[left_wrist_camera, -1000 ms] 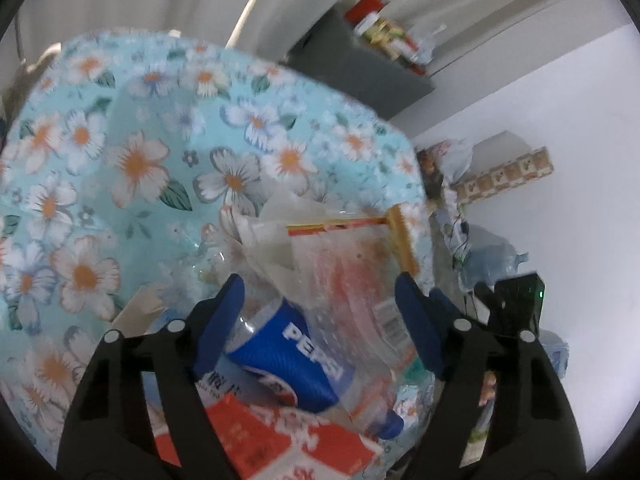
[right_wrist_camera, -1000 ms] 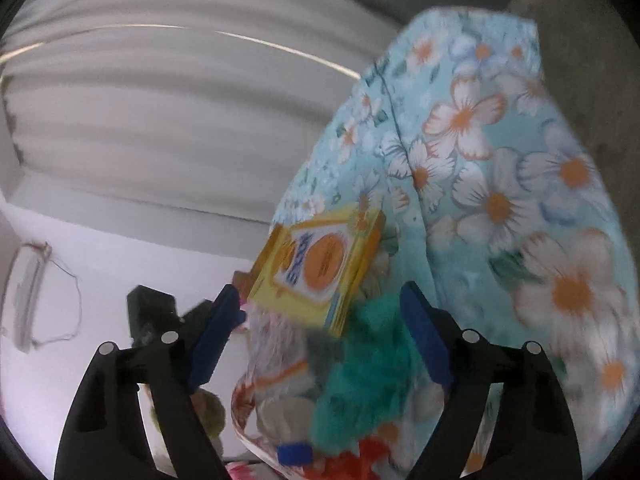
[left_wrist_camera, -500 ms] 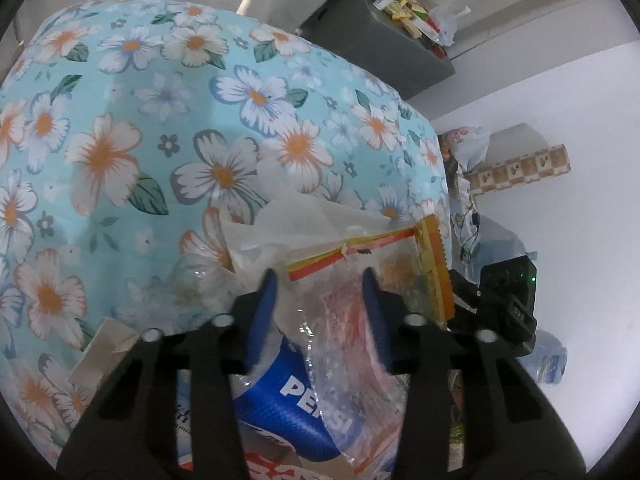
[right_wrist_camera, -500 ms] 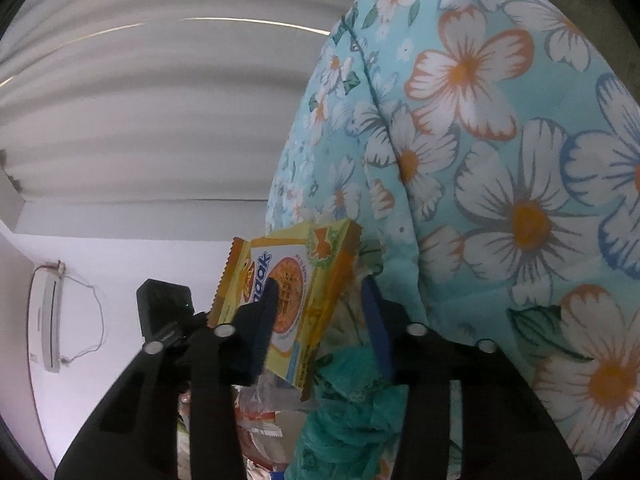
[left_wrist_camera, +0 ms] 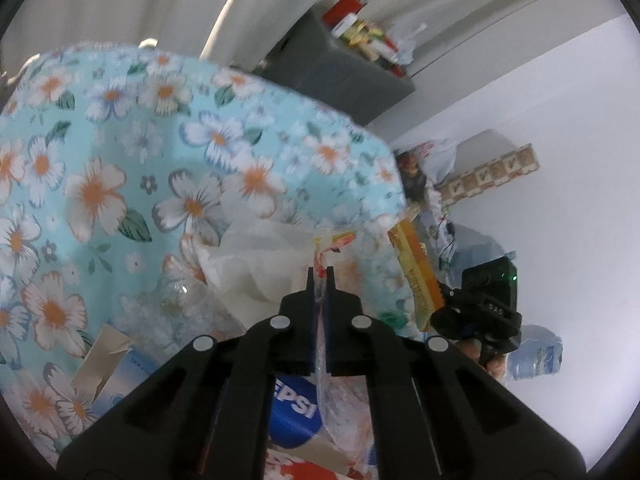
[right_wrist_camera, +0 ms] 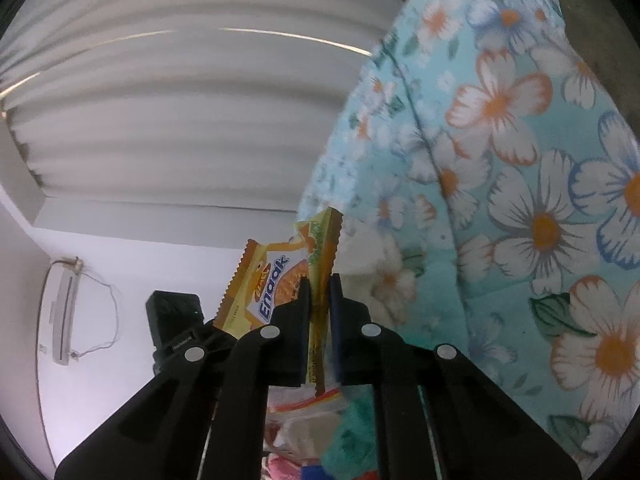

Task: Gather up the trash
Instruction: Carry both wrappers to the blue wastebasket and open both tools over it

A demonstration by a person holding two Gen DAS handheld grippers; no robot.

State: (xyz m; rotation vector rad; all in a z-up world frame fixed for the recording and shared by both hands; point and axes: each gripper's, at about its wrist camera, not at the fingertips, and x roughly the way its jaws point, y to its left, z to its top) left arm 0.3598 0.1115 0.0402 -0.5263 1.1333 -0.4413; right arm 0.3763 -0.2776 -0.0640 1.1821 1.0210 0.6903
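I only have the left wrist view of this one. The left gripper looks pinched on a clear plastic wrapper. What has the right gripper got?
Observer: The right gripper is shut on a yellow Enaak biscuit wrapper, clamped along its right edge.
Reviewer: Is the wrapper crushed or flat?
Observer: Mostly flat and upright; its printed front faces the right wrist camera, zigzag edges intact.
Reviewer: Anything under it?
Observer: Below the right gripper lie more trash, including a teal crumpled piece and a red-striped clear bag.
Reviewer: And behind?
Observer: The floral cloth rises on the right; a white curtain fills the left background.
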